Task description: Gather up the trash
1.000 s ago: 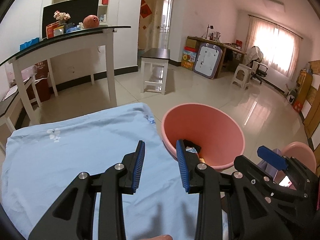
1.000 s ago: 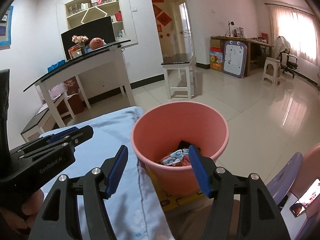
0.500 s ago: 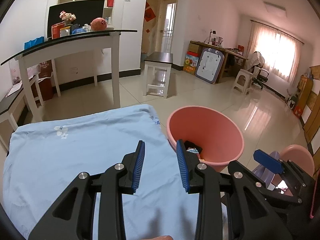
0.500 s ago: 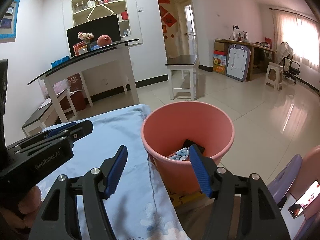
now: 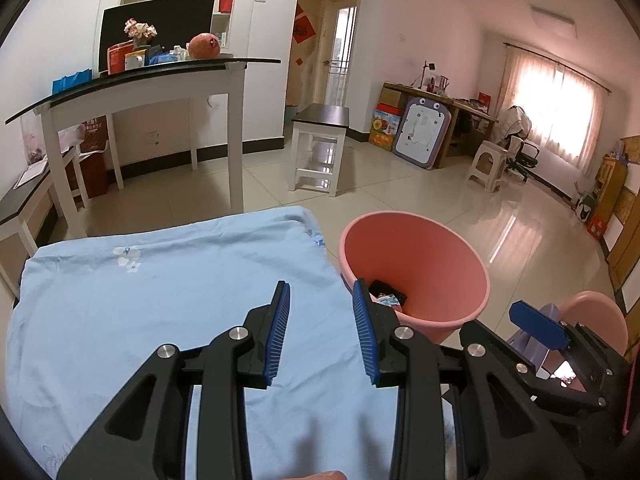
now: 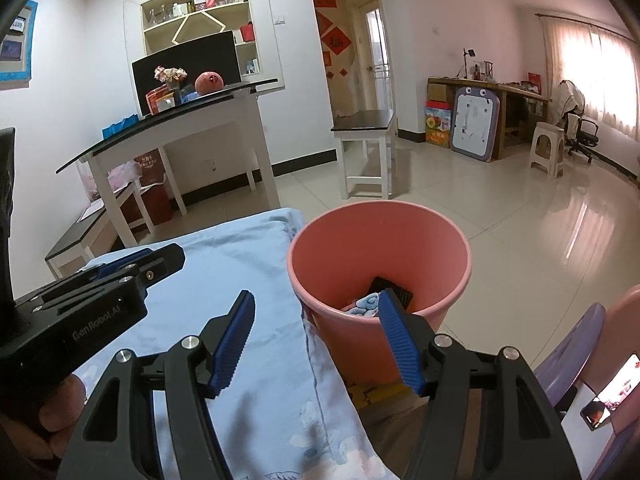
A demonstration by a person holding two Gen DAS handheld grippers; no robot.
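Left wrist view: both claws empty, trash in bin

Left claw (image 5: 320, 332) wide, empty, above blue cloth (image 5: 160, 300). Right claw (image 6: 316, 344) wide too, empty, straddling cloth edge and pink bin (image 6: 448, 248) rim. Trash (image 6: 366, 304) at bin bottom: pale printed wrapper beside dark ribbed piece. No loose trash visible on cloth.

Risks, judged from here: right claw's outer finger just beside bin rim, so a careless swing could knock or tip bin and spill contents; a low pass could snag loose cloth and drag it. Phone (image 6: 612, 394) near lower right also within reach of a stray sweep.

Readable writing: "GenRobot.AI" on left claw body, seen from right wrist. Red wall decorations too blurred to read.
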